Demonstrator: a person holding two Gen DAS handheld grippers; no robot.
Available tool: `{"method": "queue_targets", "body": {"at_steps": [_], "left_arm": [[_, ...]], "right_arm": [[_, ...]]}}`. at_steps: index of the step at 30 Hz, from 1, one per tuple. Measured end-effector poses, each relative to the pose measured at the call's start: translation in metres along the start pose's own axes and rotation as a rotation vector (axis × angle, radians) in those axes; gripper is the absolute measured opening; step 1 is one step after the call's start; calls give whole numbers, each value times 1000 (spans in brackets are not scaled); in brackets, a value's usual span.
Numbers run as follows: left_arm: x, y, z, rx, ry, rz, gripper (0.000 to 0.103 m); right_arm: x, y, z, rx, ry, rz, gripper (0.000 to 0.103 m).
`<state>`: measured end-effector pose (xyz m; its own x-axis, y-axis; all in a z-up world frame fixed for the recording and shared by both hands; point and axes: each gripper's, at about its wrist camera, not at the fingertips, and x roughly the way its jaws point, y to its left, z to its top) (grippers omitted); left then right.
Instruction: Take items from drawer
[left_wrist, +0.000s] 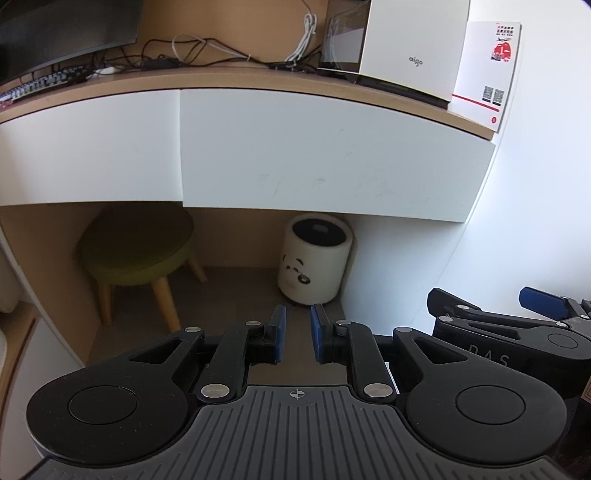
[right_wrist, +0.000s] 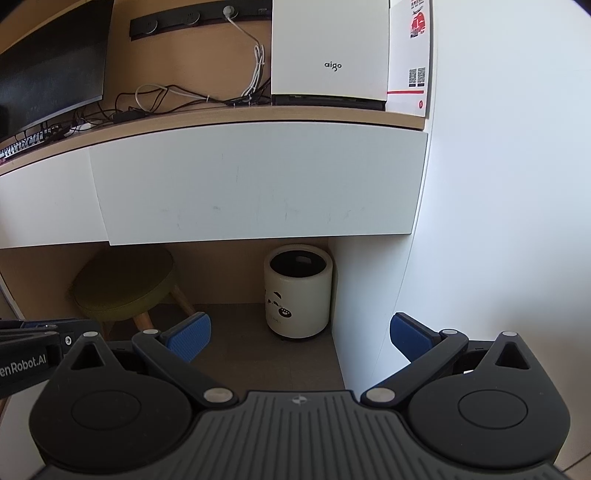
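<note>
While both grippers hang in front of the desk, we see two flat white drawer fronts set side by side under the wooden desktop edge (right_wrist: 258, 116), both closed and flush; whatever they contain is hidden. The wider right-hand white drawer front (right_wrist: 255, 181) fills the centre of the right wrist view, and in the left wrist view it lies at 12 o'clock from the fingers. The narrower left-hand white drawer front (left_wrist: 88, 147) sits at 10 o'clock there.

We note that the left gripper (left_wrist: 297, 334) has its blue-padded fingers (left_wrist: 279, 325) drawn close together and parallel, with a narrow gap between them and nothing held. The right gripper (right_wrist: 299, 334) has its blue pads (right_wrist: 190, 334) spread wide apart, also empty. Neither tool touches the drawers. In the left wrist view the right gripper's black linkage appears at 3 o'clock.

Below the drawers, in the knee space, we find a round olive-green cushioned stool with pale wooden legs (right_wrist: 123, 284) at 10 o'clock in the right wrist view, and a white cylindrical bin printed with a panda face (right_wrist: 297, 295) near 12 o'clock, just beside the white side wall (right_wrist: 498, 221).

On the desktop we see a white upright box lettered "aigo" (right_wrist: 330, 51), a white and red card with square codes (right_wrist: 412, 55) touching its right side, tangled black and white cables (right_wrist: 177, 98), a dark monitor (right_wrist: 51, 62) and a keyboard (left_wrist: 37, 85).
</note>
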<state>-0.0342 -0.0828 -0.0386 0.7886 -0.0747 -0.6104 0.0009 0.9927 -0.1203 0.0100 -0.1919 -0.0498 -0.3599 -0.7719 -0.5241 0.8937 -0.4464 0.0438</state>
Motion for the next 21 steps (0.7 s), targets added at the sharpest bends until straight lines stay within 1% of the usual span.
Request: {"method": "queue_targets", "body": {"at_steps": [6, 11, 13, 15, 17, 20, 21], "left_arm": [[14, 6, 8, -4, 5, -2, 17], [25, 11, 20, -12, -13, -11, 17], [31, 18, 28, -25, -18, -35, 17], [36, 28, 38, -35, -43, -56, 18], [38, 40, 53, -35, -83, -40, 18], [39, 57, 79, -7, -174, 41, 18], [40, 65, 89, -13, -198, 66, 18]], "right_arm": [[12, 4, 6, -14, 5, -12, 103], [24, 8, 11, -31, 12, -27, 103], [28, 10, 14, -35, 10, -34, 103], [34, 12, 19, -49, 8, -33, 103], [38, 15, 24, -73, -10, -37, 103], [45, 17, 34, -109, -39, -57, 103], [47, 19, 38, -115, -41, -63, 103]]}}
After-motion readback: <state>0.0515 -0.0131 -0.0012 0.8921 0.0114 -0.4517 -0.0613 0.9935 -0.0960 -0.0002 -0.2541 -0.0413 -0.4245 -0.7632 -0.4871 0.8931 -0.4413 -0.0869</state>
